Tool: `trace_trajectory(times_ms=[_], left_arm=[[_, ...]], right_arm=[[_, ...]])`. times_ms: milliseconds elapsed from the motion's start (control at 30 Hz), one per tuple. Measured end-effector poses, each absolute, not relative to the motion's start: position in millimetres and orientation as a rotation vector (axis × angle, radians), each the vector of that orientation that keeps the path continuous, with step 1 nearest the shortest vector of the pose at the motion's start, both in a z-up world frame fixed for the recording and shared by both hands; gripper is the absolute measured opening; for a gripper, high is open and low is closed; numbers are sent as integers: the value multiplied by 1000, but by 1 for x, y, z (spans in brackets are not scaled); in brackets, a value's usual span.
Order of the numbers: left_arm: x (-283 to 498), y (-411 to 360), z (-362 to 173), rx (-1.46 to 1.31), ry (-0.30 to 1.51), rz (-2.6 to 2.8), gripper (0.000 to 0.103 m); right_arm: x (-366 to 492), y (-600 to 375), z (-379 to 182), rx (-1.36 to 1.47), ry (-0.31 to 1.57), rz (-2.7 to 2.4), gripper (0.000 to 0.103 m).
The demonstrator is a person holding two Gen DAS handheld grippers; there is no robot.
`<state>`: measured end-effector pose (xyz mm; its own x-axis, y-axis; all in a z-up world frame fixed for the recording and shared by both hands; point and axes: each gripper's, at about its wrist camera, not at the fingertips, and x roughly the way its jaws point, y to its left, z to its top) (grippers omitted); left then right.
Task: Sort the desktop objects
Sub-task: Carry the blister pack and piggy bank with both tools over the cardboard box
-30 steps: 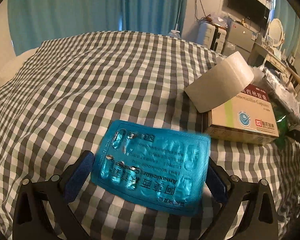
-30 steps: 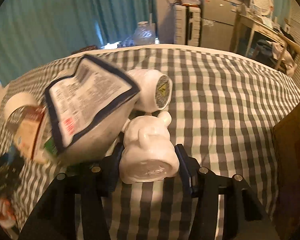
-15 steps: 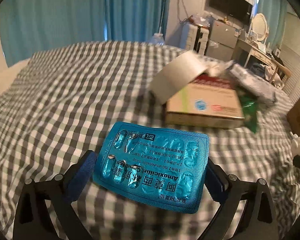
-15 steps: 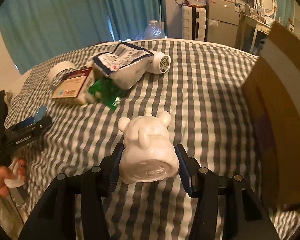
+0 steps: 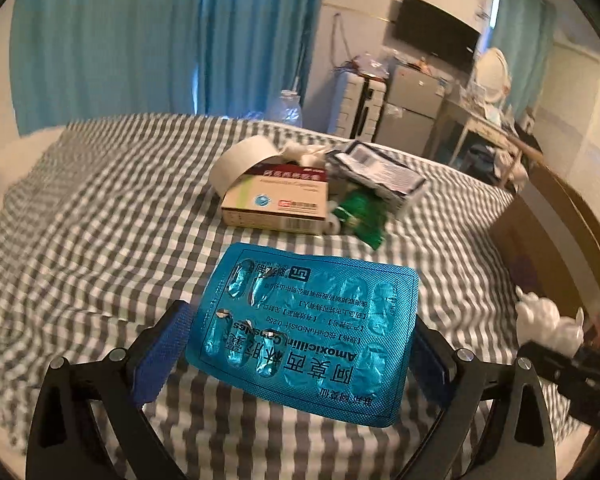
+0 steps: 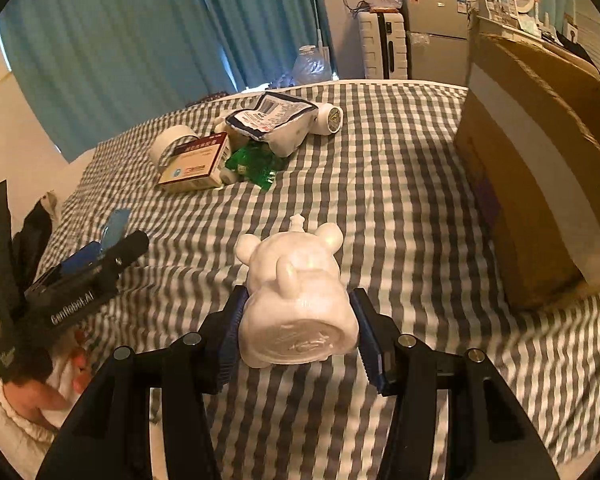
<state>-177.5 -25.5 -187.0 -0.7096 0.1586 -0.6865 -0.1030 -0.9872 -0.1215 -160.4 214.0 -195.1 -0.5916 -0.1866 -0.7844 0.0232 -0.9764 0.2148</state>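
My left jaws (image 5: pixel 300 344) clamp a blue pill blister (image 5: pixel 304 328), raised over the checked bed (image 5: pixel 112 216). My right jaws (image 6: pixel 298 328) grip a white figurine (image 6: pixel 296 300); the clutter pile (image 6: pixel 240 148) lies at eleven o'clock, a cardboard box (image 6: pixel 540 184) at two.

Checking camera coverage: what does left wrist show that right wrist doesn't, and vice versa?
Left wrist only: the printed face of the blue blister pack clamped in the left gripper, and a wall TV.

Right wrist only: the white figurine close up in the right gripper, the whole cardboard box, a white bottle, the person's hand.

Both: checked cloth, medicine box, tape roll, green packet.
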Motion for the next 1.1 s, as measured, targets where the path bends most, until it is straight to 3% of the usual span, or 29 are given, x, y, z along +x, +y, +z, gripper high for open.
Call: trace_trajectory(times_ms=[567, 1100], left_arm=[[-107, 7, -99, -995, -99, 2846, 100], [-140, 105, -36, -866, -1, 2758, 100]], right_arm=[[-95, 227, -111, 1171, -290, -2772, 51], [-103, 309, -58, 1106, -199, -2914, 51]])
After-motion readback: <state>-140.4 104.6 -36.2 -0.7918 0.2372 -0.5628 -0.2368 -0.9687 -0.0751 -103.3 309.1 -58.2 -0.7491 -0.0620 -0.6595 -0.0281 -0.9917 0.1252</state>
